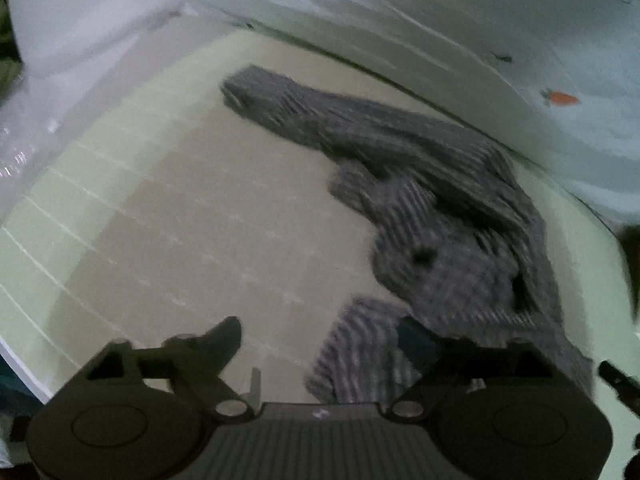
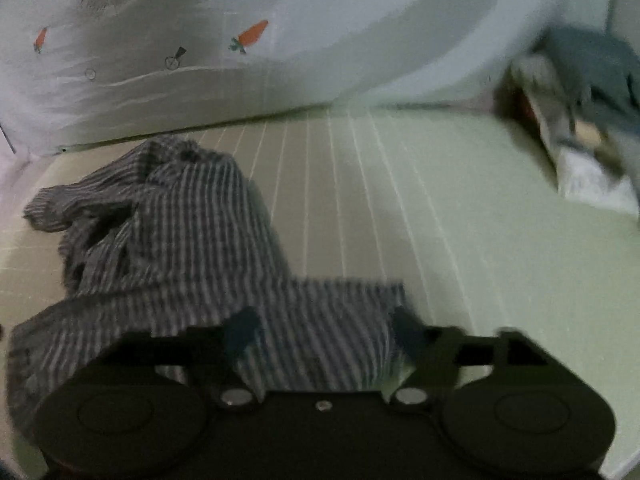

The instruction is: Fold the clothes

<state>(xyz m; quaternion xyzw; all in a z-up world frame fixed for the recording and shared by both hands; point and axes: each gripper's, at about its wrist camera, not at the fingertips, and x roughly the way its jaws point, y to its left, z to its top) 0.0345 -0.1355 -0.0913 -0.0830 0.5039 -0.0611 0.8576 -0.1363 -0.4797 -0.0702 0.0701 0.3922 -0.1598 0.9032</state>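
Striped shirt (image 1: 432, 200) in both views; clothes pile (image 2: 584, 120) only right wrist's.

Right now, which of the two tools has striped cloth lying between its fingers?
The right tool: the striped garment fills its open gap. The left tool mostly spans bare mat; cloth reaches only one finger.

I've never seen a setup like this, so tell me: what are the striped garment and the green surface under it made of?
The striped garment looks like thin woven cloth, perhaps cotton: matte, with fine dark and pale stripes, and it slumps into soft folds. The green surface looks like a smooth mat with printed white grid lines, possibly vinyl or rubber; the blur leaves that open. The white backdrop seems to be fabric, since it creases, with printed carrots.
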